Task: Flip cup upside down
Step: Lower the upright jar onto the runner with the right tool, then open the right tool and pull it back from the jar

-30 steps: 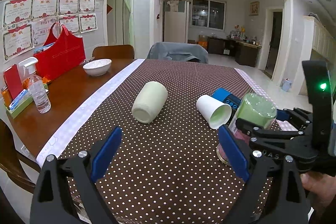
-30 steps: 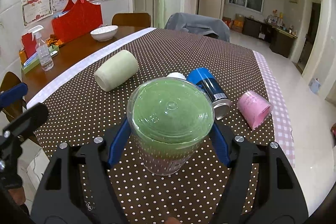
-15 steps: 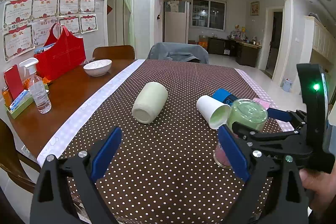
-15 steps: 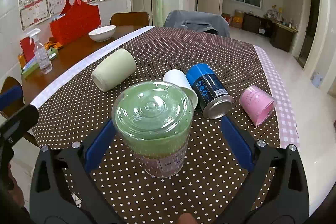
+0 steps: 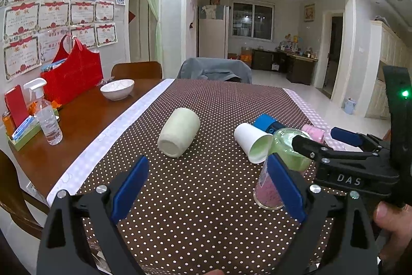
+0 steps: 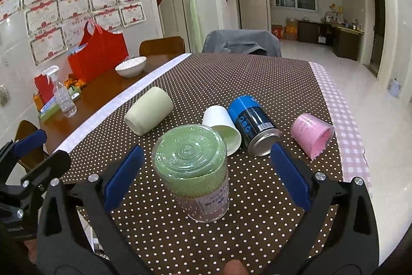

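A clear plastic cup (image 6: 195, 174) with a green and pink inside stands base up on the dotted tablecloth (image 6: 231, 84). My right gripper (image 6: 206, 179) is open, its blue pads wide on either side of the cup and apart from it. The cup also shows in the left wrist view (image 5: 280, 172), partly behind my left gripper's right finger. My left gripper (image 5: 208, 187) is open and empty over the cloth. The right gripper (image 5: 342, 146) appears at the right of the left wrist view.
Lying on their sides on the cloth are a cream cup (image 6: 149, 115), a white paper cup (image 6: 222, 128), a blue can (image 6: 252, 125) and a pink cup (image 6: 312, 132). At the left on the bare wood stand a white bowl (image 6: 130, 66), a spray bottle (image 6: 63, 94) and a red bag (image 6: 99, 53).
My right gripper has opened and let go of the clear cup, then drawn back from it. The cup stays standing base up. My left gripper has hardly moved.
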Motion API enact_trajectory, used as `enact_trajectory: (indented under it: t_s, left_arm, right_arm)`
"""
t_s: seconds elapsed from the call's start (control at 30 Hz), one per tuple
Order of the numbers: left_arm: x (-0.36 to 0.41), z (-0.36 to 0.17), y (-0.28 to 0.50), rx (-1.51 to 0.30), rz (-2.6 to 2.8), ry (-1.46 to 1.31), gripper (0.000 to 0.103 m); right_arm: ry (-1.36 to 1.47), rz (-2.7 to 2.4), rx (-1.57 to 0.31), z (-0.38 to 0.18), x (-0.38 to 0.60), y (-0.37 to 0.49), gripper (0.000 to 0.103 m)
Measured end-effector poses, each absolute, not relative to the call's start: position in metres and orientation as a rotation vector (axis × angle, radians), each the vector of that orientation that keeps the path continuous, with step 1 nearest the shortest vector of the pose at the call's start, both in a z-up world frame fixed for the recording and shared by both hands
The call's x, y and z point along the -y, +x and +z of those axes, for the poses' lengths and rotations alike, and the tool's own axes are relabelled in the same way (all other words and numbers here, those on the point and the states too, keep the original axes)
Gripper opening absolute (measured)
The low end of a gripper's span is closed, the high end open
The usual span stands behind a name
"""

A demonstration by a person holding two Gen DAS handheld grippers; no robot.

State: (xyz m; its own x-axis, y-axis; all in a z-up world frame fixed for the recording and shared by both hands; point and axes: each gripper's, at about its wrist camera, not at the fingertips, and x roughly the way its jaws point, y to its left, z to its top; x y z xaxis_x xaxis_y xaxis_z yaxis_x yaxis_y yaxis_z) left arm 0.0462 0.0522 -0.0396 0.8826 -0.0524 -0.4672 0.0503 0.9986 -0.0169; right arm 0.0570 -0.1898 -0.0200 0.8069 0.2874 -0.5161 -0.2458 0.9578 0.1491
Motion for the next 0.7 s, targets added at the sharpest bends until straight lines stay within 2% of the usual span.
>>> enact_trajectory:
  t_s: [0.7]
  left_arm:
    - [-0.022, -0.003, 0.012, -0.403, -0.059, 0.046, 0.091]
  right_arm:
    - [0.163, 0.175, -0.406, 0.024, 0.235, -0.022, 0.097]
